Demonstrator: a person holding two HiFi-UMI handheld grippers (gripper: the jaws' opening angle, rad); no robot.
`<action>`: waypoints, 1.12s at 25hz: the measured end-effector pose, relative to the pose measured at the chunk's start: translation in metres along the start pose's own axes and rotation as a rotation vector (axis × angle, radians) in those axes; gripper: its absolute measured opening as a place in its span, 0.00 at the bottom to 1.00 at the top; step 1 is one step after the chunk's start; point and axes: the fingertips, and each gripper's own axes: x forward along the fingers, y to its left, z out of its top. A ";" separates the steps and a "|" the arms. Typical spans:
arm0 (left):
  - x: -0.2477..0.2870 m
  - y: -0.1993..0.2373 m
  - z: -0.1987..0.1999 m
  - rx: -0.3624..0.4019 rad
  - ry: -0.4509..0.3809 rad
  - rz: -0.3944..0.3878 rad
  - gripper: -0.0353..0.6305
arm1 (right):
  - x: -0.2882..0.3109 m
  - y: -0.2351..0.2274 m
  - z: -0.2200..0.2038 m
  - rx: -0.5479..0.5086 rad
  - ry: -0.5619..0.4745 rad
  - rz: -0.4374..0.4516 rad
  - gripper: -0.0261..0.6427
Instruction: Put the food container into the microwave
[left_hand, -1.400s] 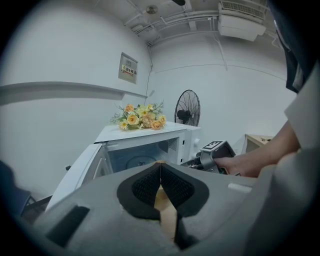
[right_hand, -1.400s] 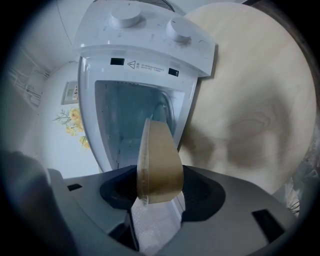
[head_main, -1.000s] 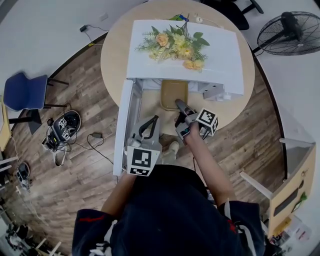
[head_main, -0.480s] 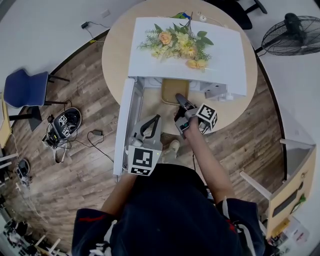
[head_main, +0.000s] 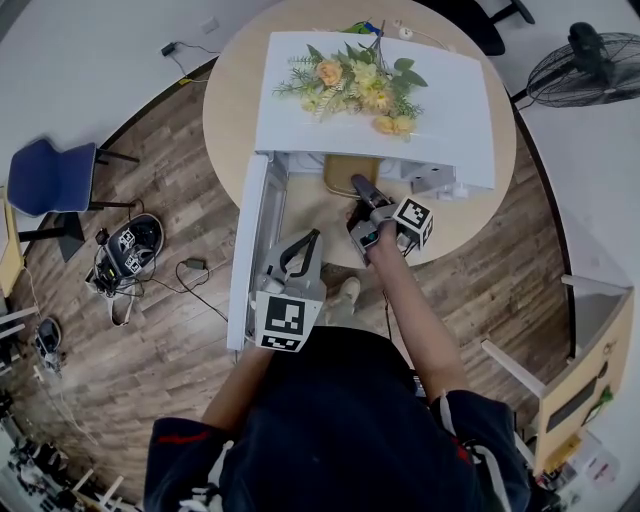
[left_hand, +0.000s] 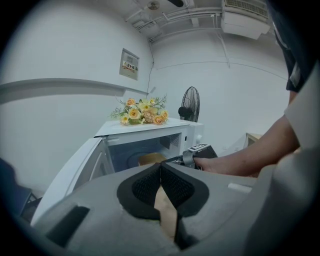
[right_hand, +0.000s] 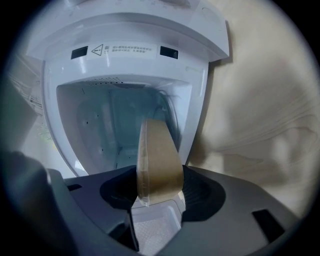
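Observation:
A white microwave (head_main: 445, 110) stands on the round table with its door (head_main: 248, 250) swung open to the left. My right gripper (head_main: 360, 188) is shut on the brown food container (head_main: 348, 168), whose far end reaches under the microwave's top into the cavity. In the right gripper view the food container (right_hand: 157, 157) sits edge-on between the jaws of the right gripper (right_hand: 159, 176), in front of the open cavity (right_hand: 100, 125). My left gripper (head_main: 296, 258) hangs back near the door, and in its own view the left gripper (left_hand: 160, 169) is shut with the pads touching on nothing.
A bunch of yellow flowers (head_main: 350, 85) lies on top of the microwave. The round wooden table (head_main: 225, 110) ends just in front of the oven. On the floor are a fan (head_main: 585, 62) at the far right, a blue chair (head_main: 55, 180) and cables at the left.
My right gripper has pushed forward toward the microwave with the container, so less of the container shows outside the cavity. The left gripper has stayed where it was.

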 end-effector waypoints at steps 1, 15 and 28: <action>0.000 0.000 0.000 -0.001 0.000 0.001 0.08 | 0.001 -0.001 0.001 0.000 0.006 0.003 0.39; -0.003 -0.001 -0.002 -0.001 0.000 -0.003 0.08 | 0.004 -0.003 0.004 -0.024 0.025 0.008 0.40; -0.003 -0.004 -0.003 0.006 0.003 0.002 0.08 | 0.003 -0.007 0.005 -0.037 0.043 0.026 0.45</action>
